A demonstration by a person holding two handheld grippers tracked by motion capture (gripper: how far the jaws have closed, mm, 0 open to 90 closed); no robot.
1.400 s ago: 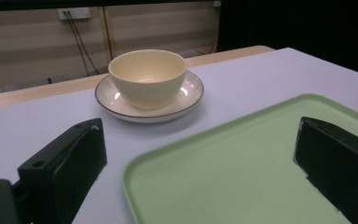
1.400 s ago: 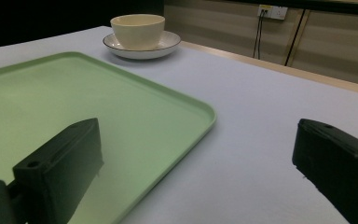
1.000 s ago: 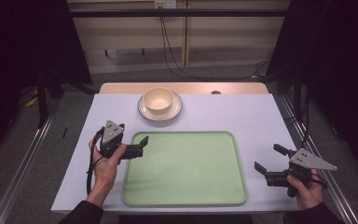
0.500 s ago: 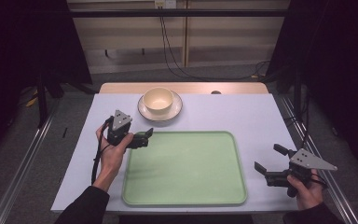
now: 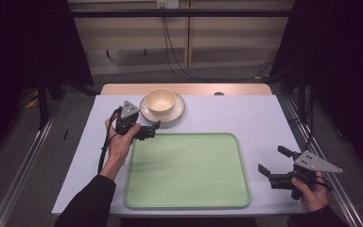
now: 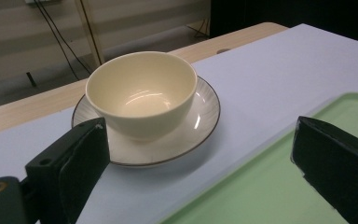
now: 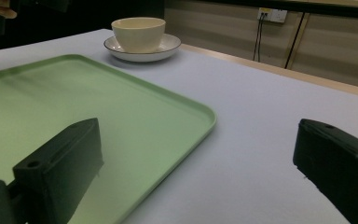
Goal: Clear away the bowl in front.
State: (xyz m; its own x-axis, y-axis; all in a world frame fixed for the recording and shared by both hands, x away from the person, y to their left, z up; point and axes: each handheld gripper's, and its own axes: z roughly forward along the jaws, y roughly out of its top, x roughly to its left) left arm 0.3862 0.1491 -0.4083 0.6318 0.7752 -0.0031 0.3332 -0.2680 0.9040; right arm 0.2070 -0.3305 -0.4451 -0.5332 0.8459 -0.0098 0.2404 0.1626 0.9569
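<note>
A cream bowl [image 5: 160, 101] stands in a white saucer [image 5: 180, 111] with a dark rim, at the back of the table left of centre. Just in front of the saucer's near left side my left gripper [image 5: 152, 130] is held open, over the far left corner of the green tray [image 5: 186, 189]. Its view has the bowl [image 6: 142, 93] and saucer [image 6: 200, 122] close ahead between the spread jaws of the left gripper [image 6: 198, 151]. My right gripper [image 5: 272, 159] rests open by the tray's right edge, near the table's front right. From the right gripper [image 7: 198, 140] the tray [image 7: 74, 107] lies left and the bowl [image 7: 138, 32] far off.
The table has a pale lilac cover [image 5: 246, 116] and a wooden strip [image 5: 236, 89] along its back edge. Metal rails [image 5: 23, 161] run on the floor at both sides. Cables [image 5: 172, 52] hang down the back wall.
My left gripper has moved away from the person and to the right, from the tray's left side up to the saucer. The right gripper has stayed put.
</note>
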